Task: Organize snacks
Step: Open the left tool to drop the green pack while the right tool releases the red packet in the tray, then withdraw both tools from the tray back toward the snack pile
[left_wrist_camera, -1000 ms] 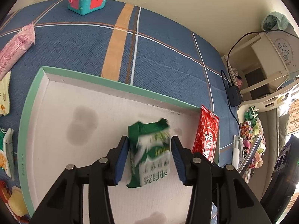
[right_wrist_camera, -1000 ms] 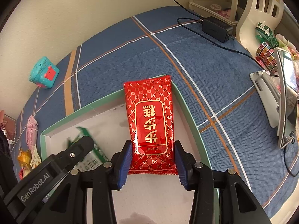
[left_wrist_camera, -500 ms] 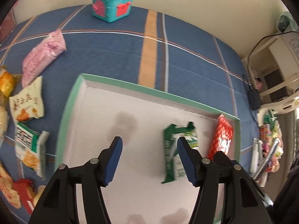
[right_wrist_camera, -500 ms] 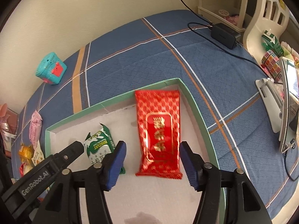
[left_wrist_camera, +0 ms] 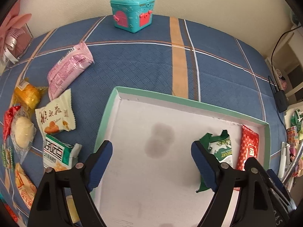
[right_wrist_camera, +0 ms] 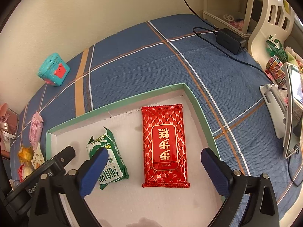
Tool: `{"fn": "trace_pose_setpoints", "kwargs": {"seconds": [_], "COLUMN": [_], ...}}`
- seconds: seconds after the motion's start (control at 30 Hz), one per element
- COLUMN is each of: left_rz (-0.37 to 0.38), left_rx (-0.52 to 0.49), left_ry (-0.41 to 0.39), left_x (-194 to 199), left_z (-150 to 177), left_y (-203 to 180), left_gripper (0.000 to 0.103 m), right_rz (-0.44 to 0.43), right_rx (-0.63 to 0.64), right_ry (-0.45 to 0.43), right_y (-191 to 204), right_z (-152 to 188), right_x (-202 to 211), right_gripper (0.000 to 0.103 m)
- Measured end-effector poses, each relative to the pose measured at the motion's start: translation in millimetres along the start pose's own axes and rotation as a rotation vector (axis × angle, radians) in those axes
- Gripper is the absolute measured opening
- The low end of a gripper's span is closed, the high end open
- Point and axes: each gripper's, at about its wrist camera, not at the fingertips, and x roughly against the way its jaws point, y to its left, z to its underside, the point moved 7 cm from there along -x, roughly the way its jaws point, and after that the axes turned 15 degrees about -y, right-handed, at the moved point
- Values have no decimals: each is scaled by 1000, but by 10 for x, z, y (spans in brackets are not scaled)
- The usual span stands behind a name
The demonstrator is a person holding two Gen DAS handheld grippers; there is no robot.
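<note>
A shallow green-rimmed tray (left_wrist_camera: 132,90) (right_wrist_camera: 117,102) with a white floor lies on the blue plaid cloth. A green biscuit packet (left_wrist_camera: 219,149) (right_wrist_camera: 109,157) and a red packet (left_wrist_camera: 248,149) (right_wrist_camera: 164,145) lie flat side by side in the tray's right part. My left gripper (left_wrist_camera: 151,162) hangs over the tray floor, its jaws opening, nothing between them; the green packet lies just outside its right finger. My right gripper (right_wrist_camera: 153,172) stands over the red packet, jaws opening wide, pads off it on both sides.
Several loose snack packets lie left of the tray, among them a pink one (left_wrist_camera: 68,70) and a cream one (left_wrist_camera: 55,118). A teal toy chest (left_wrist_camera: 132,11) (right_wrist_camera: 54,71) stands by the wall. A black charger (right_wrist_camera: 230,40) and a phone stand (right_wrist_camera: 274,111) are at the right.
Both grippers let go: the left released the green packet and swung left, the right released the red packet. Both packets now lie flat in the tray, and both pairs of jaws spread wide.
</note>
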Motion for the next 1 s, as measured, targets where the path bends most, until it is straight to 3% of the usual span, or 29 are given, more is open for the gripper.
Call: {"fn": "trace_pose_setpoints", "kwargs": {"seconds": [0.07,0.4,1.0], "left_rz": [-21,-38,-108], "left_rx": [-6,-39,-102], "left_ry": [-13,-63,-182], "left_x": [26,144,825], "left_z": [-70,-240,-292], "left_y": [110,295,693], "left_gripper": [97,97,97], "right_rz": [5,26,2], "right_rx": [1,16,51], "right_ry": [-10,-23,-51], "right_y": [-1,52,326], "right_z": [-5,-2,111], "right_x": [17,101,495], "right_gripper": [103,103,103]}}
